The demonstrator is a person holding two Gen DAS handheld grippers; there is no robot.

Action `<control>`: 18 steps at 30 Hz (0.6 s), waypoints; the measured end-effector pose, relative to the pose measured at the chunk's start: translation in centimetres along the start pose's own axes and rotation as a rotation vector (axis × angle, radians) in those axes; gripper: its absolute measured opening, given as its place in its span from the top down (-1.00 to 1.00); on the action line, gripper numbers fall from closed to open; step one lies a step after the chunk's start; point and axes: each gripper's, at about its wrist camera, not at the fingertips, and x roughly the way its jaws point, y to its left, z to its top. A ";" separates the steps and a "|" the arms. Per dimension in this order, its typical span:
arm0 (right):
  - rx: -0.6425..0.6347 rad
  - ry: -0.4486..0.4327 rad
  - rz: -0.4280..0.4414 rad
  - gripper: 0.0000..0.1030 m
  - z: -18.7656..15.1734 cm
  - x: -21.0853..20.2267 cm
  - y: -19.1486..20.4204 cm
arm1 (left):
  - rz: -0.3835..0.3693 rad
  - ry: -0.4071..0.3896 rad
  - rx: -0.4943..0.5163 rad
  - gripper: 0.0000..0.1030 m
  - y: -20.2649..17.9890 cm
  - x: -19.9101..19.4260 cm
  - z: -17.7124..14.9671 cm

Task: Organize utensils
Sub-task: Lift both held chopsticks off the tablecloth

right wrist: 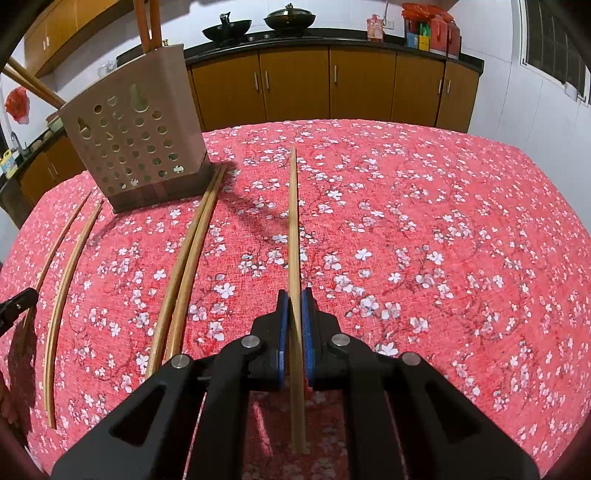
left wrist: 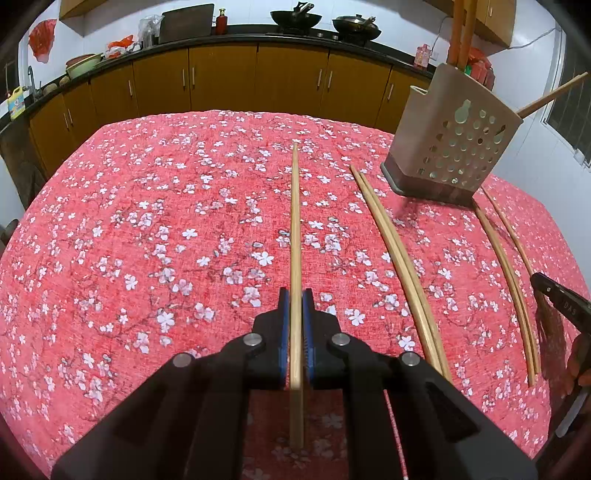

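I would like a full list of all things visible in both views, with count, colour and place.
held chopsticks: two, pale wood, one in each gripper
loose chopsticks: four, pale wood, two pairs lying on the tablecloth in front of the holder
holder: one, beige with round holes, upright at the far side of the table, chopsticks already in it
tablecloth: one, red with white blossoms
cabinets: one row, brown, along the wall
woks: two, black, on the counter
left gripper: black, blue pads, shut on a chopstick
right gripper: same, shut on a chopstick
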 end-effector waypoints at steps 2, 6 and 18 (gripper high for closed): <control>-0.008 0.000 -0.006 0.83 -0.1 -0.1 0.2 | 0.002 0.000 0.003 0.81 0.0 0.0 0.0; -0.013 0.001 0.006 0.83 -0.6 -0.5 0.3 | 0.017 0.001 0.014 0.81 -0.4 0.0 -0.1; 0.007 0.003 0.030 0.83 -0.6 -0.6 -0.2 | 0.044 0.003 0.041 0.84 -1.0 -0.2 -0.6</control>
